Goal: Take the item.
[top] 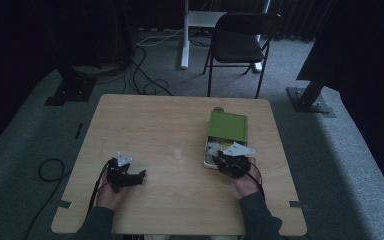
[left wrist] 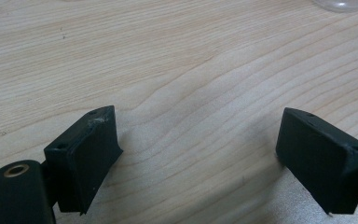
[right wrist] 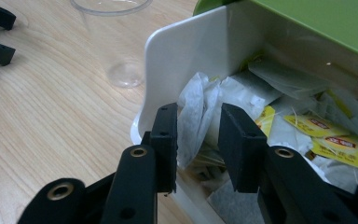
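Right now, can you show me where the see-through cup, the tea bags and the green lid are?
clear plastic cup (right wrist: 121, 56), right gripper view, on its side wall.
tea bags (right wrist: 193, 114), right gripper view, on the white bag between the jaws.
green lid (top: 228, 126), high view, on its top face.

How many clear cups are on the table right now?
1. The clear cup stands near the table's middle, between the left gripper and the white box of tea bags.
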Available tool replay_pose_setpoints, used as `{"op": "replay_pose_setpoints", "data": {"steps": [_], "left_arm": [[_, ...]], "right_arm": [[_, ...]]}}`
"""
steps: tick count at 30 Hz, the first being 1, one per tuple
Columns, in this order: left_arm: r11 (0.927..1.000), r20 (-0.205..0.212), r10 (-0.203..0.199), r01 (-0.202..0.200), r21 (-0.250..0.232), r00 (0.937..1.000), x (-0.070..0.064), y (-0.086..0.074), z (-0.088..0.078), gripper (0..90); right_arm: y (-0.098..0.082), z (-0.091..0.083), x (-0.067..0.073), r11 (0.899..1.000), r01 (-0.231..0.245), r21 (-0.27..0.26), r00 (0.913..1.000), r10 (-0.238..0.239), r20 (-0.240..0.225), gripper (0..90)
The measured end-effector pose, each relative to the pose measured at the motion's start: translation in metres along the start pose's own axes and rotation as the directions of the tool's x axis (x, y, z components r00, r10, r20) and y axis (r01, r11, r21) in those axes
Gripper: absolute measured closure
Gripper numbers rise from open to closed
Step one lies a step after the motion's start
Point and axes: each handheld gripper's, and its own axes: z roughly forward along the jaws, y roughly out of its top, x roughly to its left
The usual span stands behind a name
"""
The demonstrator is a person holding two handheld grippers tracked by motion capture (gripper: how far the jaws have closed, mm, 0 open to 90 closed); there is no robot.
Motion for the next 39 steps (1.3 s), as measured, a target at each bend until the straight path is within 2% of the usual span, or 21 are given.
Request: {"op": "replay_pose_setpoints", "data": {"steps": [12,20,23,39], "left_arm": [[1.0000,0.000,0.000,0.000,0.000,1.0000,0.000,0.000,0.000,13.8],[1.0000,0.000,0.000,0.000,0.000,1.0000,0.000,0.000,0.000,13.8],[1.0000,0.000,0.000,0.000,0.000,1.0000,0.000,0.000,0.000,13.8],[1.0000,0.000,0.000,0.000,0.000,1.0000,0.000,0.000,0.000,13.8]], "right_arm": [[-0.002,0.010,-0.001,0.999,-0.014,0.034,0.9999,0.014,0.000,72.0],[-0.003,0.009,0.000,0.999,-0.015,0.029,0.9998,0.015,-0.012,84.4],[-0.003,0.009,0.001,1.000,-0.015,0.027,0.9998,0.016,-0.014,86.2],[0.002,-0.003,0.001,1.000,-0.006,-0.006,1.0000,0.006,-0.001,86.6]]}}
